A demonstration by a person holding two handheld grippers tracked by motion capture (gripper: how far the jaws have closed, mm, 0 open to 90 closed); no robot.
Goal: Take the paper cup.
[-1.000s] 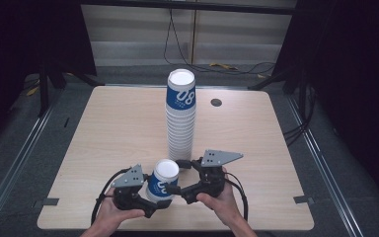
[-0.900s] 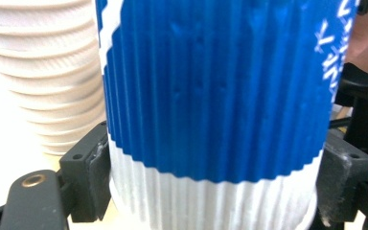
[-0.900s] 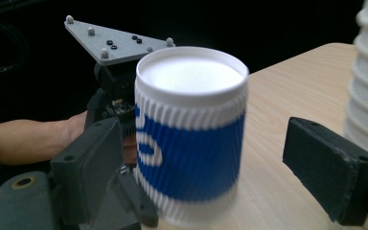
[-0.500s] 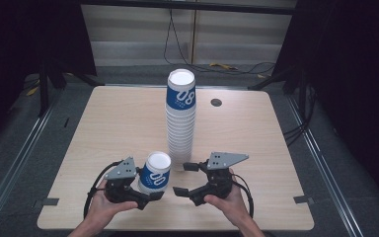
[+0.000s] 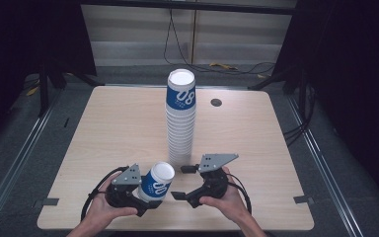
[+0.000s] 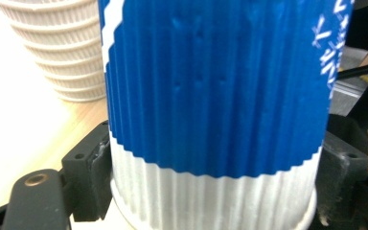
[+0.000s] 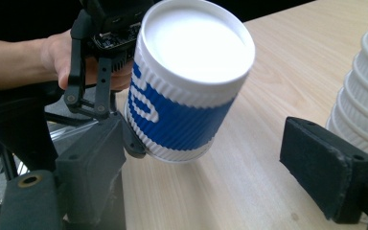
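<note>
Tilting away from the person, the blue-and-white paper cup (image 5: 156,182) is upside down, its white base raised and leaning toward the table's far right, so its long axis slants up from the rim near the left gripper (image 5: 140,197) toward the stack of cups (image 5: 180,123). The left gripper's jaws clamp the cup's ribbed wall low down, near its rim, one pad on each side. The left gripper view brings out what the high view cannot: the pads (image 6: 98,165) pressed against the white ribbing below the blue band. The right gripper view shows the flat white base (image 7: 194,40) face-on and the left hand (image 7: 60,57) behind the cup. The right gripper (image 5: 185,182) sits just right of the cup, apart from it, jaws spread wide with nothing between them; they have just been opening further. From above, the cup hangs over the near edge of the wooden table (image 5: 103,128), between the two grippers, with the stack standing just beyond.
</note>
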